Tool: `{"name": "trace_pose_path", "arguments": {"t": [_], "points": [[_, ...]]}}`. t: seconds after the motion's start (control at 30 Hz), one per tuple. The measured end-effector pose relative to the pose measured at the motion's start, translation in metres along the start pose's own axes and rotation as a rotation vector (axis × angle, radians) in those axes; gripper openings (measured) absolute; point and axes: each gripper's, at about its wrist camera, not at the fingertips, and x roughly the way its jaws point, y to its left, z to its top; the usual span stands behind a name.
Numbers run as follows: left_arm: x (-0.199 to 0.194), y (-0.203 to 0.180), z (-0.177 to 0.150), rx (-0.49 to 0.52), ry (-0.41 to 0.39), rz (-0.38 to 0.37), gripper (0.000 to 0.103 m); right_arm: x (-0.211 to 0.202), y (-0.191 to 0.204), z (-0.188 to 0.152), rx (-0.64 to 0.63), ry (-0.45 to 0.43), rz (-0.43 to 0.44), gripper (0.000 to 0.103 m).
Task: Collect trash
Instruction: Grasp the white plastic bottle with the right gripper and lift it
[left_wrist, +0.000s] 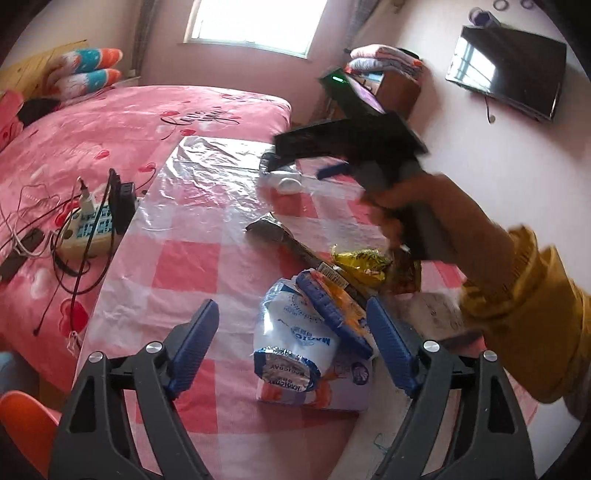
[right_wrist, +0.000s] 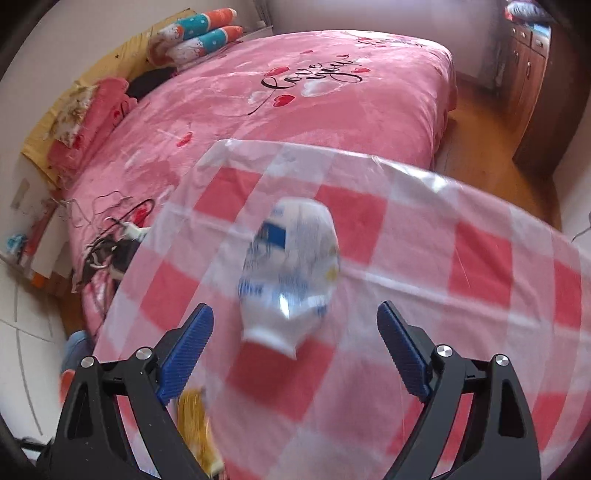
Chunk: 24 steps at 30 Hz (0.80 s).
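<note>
In the left wrist view my left gripper (left_wrist: 291, 314) stands open over a heap of trash on the pink checked tablecloth (left_wrist: 192, 266). A white and blue bag (left_wrist: 291, 332) lies between its fingers, with a blue and orange wrapper (left_wrist: 332, 317) against the right pad. Behind the heap lie a yellow wrapper (left_wrist: 364, 262) and a dark wrapper (left_wrist: 269, 230). A hand in a yellow sleeve (left_wrist: 517, 295) holds the other gripper above a white-capped bottle (left_wrist: 286, 182). In the right wrist view my right gripper (right_wrist: 295, 314) is open, and the blurred crushed bottle (right_wrist: 291, 258) lies just ahead, untouched.
A bed with a pink cover (left_wrist: 110, 122) runs along the table's left and far sides. On it sit a power strip with tangled cables (left_wrist: 88, 229). A television (left_wrist: 506, 74) hangs on the right wall. A wooden cabinet (right_wrist: 528, 74) stands beyond the bed.
</note>
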Motion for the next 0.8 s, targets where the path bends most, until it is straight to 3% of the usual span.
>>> {"name": "trace_pose_path", "arguments": {"t": [0.2, 0.3, 0.53, 0.8], "points": [[0.009, 0.002, -0.006, 0.015, 0.030, -0.023, 0.083, 0.021, 0.015, 0.001, -0.097, 0.001, -0.109, 0.086], [0.013, 0.003, -0.008, 0.007, 0.045, -0.033, 0.083, 0.020, 0.021, -0.003, -0.153, -0.021, -0.145, 0.064], [0.020, -0.001, -0.008, 0.043, 0.051, -0.031, 0.083, 0.006, 0.029, -0.017, -0.193, -0.062, -0.161, 0.064], [0.030, -0.016, -0.015, 0.079, 0.092, -0.067, 0.083, -0.051, 0.021, -0.046, -0.163, -0.135, -0.104, 0.064]]}}
